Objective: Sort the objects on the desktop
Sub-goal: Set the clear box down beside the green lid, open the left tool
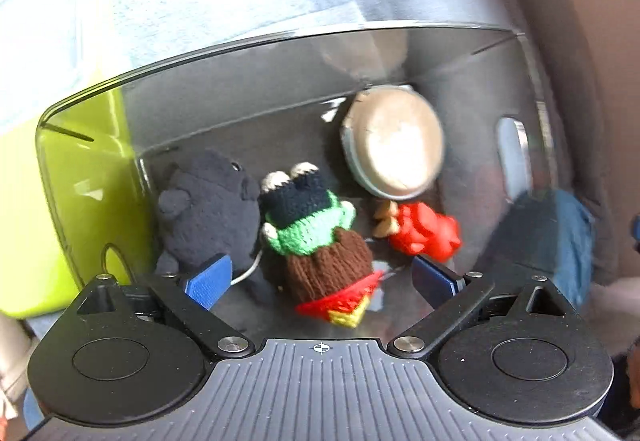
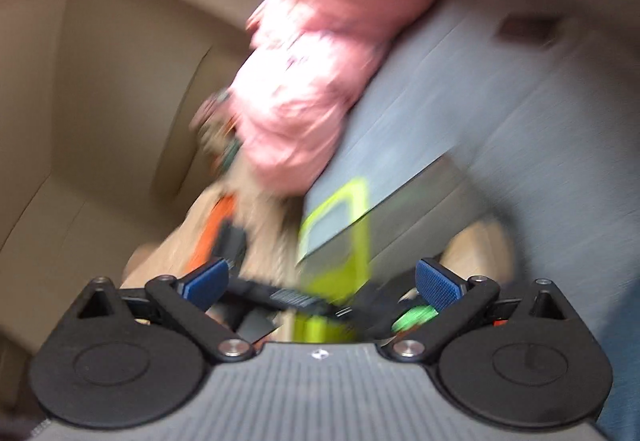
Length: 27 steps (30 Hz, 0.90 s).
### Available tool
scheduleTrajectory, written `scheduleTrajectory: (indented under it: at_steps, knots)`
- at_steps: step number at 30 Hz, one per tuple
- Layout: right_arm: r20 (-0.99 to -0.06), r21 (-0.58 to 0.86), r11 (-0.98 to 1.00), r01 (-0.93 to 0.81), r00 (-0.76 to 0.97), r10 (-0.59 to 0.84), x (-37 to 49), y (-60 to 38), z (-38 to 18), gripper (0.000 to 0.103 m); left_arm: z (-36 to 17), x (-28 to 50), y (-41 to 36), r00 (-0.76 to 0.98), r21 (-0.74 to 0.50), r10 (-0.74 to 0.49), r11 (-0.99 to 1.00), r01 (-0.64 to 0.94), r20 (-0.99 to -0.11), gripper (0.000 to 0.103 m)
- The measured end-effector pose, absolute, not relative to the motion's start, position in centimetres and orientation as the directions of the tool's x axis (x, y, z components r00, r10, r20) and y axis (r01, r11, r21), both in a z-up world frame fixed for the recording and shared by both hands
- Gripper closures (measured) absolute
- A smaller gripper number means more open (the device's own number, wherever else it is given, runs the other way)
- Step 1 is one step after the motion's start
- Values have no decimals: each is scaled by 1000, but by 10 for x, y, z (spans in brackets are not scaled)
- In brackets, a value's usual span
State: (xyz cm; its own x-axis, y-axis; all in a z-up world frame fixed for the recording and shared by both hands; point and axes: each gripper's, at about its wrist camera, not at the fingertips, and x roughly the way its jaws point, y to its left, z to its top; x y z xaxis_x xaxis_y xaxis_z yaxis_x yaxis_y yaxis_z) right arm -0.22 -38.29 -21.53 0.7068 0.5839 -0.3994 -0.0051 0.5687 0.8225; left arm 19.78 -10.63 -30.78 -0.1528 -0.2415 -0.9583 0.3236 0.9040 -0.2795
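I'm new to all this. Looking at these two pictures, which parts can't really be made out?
- Right wrist view: motion blur smears everything; the pink bundle can't be identified.
- Right wrist view: dark clutter between the right claw fingers is blurred and partly hidden by the claw body.
- Left wrist view: the red toy is blurred; its shape is unclear.
- Left wrist view: the clear bin glares, hiding what lies behind its far wall.

Inside one clear bin (image 1: 280, 41), centre of the left wrist frame, lie four things: one dark plush bear (image 1: 208, 209), one knitted doll (image 1: 316, 237), one red toy (image 1: 428, 229) and one round tin (image 1: 394, 143). One lime-green bin (image 1: 80, 201) sits at left. In the blurred right wrist frame, one pink bundle (image 2: 320, 73) fills the upper centre.
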Motion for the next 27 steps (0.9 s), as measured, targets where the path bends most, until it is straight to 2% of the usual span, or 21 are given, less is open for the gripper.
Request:
scheduleTrajectory:
  at_steps: [6, 10, 11, 14, 23, 25, 27]
  knots:
    - [-414, 832, 555, 9, 677, 609, 1, -379, -232, 2, -338, 196, -123, -60, -36, -12, 914, 403, -998, 2]
    - [-422, 834, 552, 22, 669, 612, 3, -377, -245, 2, -344, 188, -146, 96, 184, 158, 829, 528, -983, 2]
    - [-422, 835, 549, 23, 667, 614, 2, -377, -247, 2, -344, 188, -147, 113, 203, 169, 821, 533, -979, 2]
    - [-441, 824, 566, 34, 665, 603, 5, -375, -250, 2, -336, 188, -141, 112, 170, 131, 845, 507, -985, 2]
    - [-594, 665, 743, 69, 652, 471, 21, -359, -239, 2, -254, 144, -89, 174, -17, -106, 893, 449, -979, 2]
    - [-623, 630, 775, 52, 630, 464, 30, -344, -236, 2, -239, 131, -69, 185, -67, -163, 897, 436, -969, 2]
    - [-670, 561, 827, 43, 610, 423, 38, -329, -233, 3, -233, 130, -34, 180, -186, -263, 916, 356, -948, 2]
